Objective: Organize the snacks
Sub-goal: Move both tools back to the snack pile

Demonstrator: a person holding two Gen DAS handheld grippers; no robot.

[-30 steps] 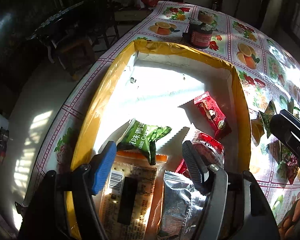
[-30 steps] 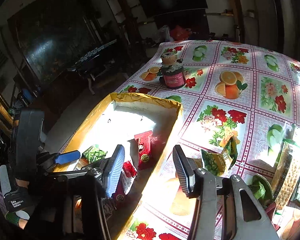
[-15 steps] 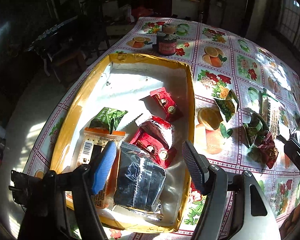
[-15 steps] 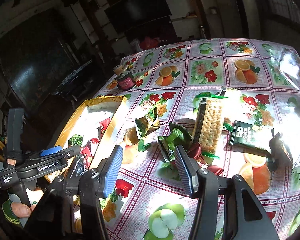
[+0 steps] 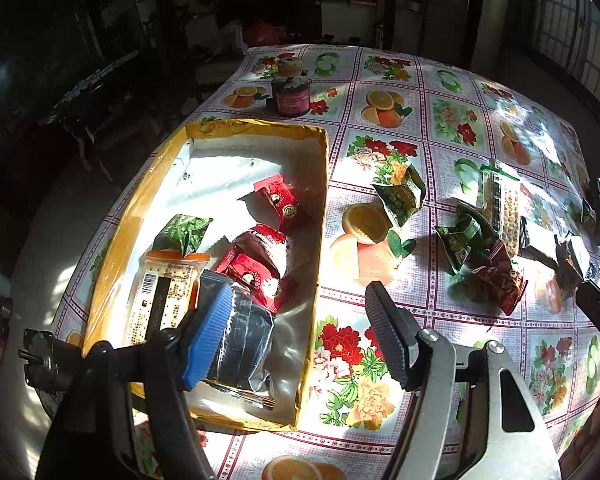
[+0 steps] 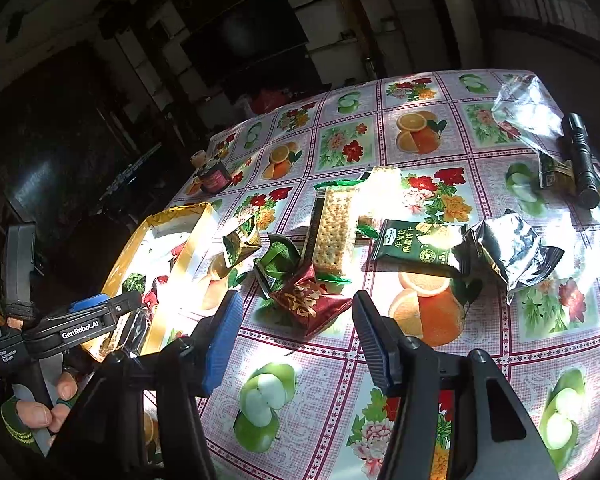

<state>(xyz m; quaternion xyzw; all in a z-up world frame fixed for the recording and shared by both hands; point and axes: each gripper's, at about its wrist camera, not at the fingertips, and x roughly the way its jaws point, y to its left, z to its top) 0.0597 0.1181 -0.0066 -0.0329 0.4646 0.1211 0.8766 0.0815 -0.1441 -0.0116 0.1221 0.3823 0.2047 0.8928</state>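
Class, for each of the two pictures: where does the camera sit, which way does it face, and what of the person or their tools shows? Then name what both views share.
Left wrist: sits on the left gripper, open and empty, looking down over the yellow box of snacks; the right gripper's tip shows at the right edge.
Right wrist: sits on the right gripper, open, facing the dark red packet and cracker pack; the left gripper and the hand show at left.
Shared: box, jar, flashlight.
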